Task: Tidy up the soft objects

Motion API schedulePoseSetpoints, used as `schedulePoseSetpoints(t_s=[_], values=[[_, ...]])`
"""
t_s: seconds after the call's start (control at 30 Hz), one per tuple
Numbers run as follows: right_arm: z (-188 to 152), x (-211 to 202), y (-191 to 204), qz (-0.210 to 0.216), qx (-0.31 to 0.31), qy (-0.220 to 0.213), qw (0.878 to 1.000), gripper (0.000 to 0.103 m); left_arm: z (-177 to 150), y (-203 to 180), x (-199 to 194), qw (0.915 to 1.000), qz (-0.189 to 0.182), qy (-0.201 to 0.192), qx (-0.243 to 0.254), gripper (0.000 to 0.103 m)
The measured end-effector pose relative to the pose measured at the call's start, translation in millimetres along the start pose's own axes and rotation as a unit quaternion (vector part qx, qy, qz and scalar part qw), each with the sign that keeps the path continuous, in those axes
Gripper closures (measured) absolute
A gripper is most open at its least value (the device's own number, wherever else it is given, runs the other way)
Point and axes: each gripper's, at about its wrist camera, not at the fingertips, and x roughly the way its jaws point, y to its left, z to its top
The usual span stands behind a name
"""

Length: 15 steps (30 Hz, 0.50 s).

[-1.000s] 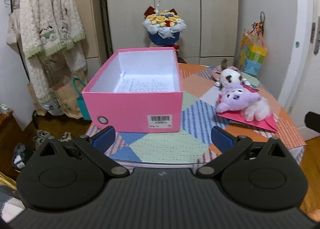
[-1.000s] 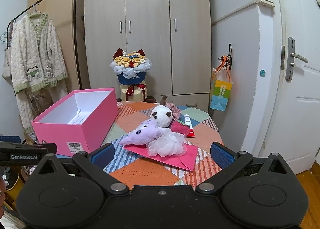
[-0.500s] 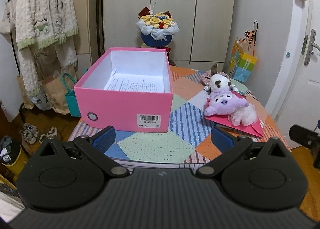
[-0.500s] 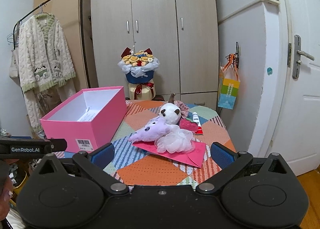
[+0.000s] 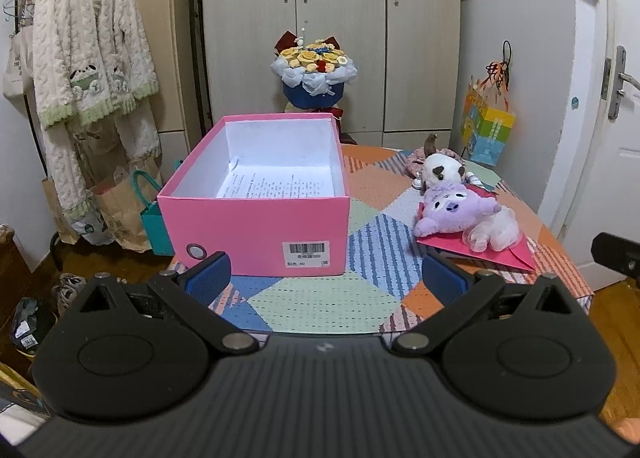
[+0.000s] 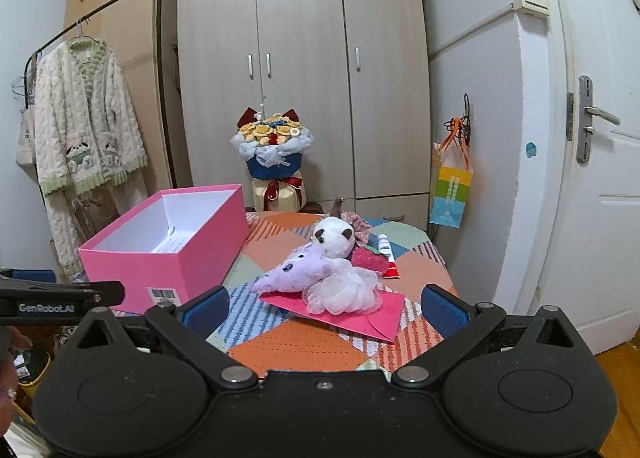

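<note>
Both held low at the near edge of the patchwork tabletop (image 5: 320,298), the left hand-held gripper (image 5: 326,278) and right hand-held gripper (image 6: 324,308) gape empty — pink box (image 5: 256,226) ahead-left, purple plush (image 6: 296,276) and white plush (image 6: 334,238) farther right on a pink envelope (image 6: 360,318) — a bouquet (image 6: 272,146) beyond.

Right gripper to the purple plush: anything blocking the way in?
Nothing visible does. The right gripper, open, faces the purple plush across bare tablecloth. The white plush sits behind it, touching.
</note>
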Motion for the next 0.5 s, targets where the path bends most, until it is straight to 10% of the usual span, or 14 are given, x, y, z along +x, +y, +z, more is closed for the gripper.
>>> schedulePoseSetpoints(t_s=[0.5], values=[[-7.3, 4.8, 0.9, 0.001, -0.006, 0.011, 1.0, 0.0, -3.5, 1.7, -2.2, 0.9998, 0.017, -0.008, 0.008, 0.0]])
